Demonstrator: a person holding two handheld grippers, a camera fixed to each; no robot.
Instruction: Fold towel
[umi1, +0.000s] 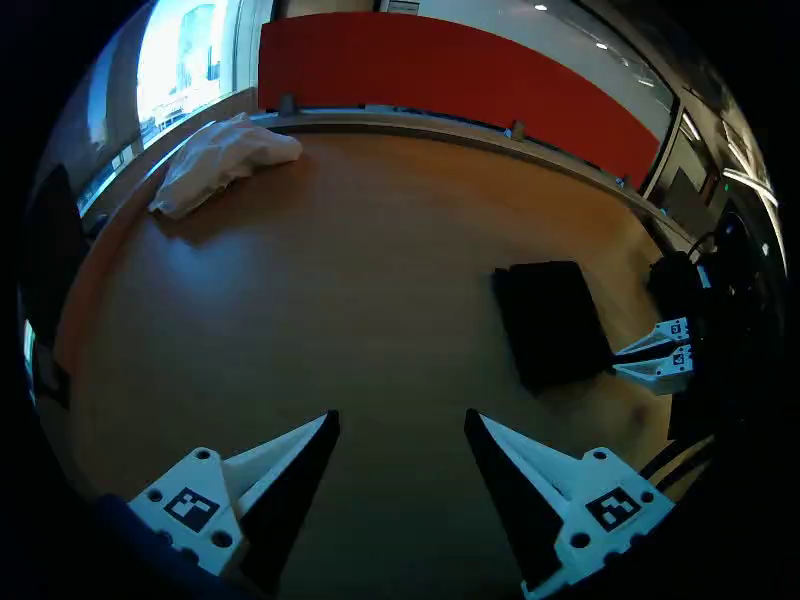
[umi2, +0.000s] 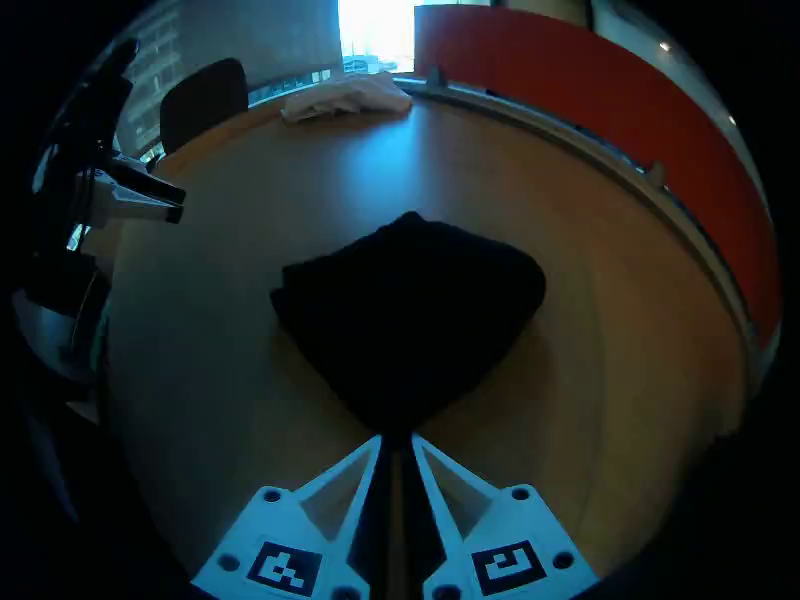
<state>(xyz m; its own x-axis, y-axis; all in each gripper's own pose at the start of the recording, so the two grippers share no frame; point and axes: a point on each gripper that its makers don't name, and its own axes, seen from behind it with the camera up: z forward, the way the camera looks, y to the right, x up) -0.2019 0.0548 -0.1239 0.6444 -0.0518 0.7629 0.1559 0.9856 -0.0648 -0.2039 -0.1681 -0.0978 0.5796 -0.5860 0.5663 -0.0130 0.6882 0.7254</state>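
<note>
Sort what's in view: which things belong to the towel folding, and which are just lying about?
In the job: black towel, right gripper pinching its corner, open left gripper, table.
Lying about: crumpled white towel at the far edge, chair, red partition.

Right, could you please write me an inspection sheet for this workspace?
Surface: wooden table, no spills seen.
Job's things: black towel, folded, lying flat mid-table.
Clutter: white towel, crumpled at the far edge.
Grippers: left tongs open over bare wood; right tongs closed on the black towel's near corner.
Cables: dark cables past the table's edge, near the right tongs.
Surroundings: red partition, bright window, dark chair.
</note>
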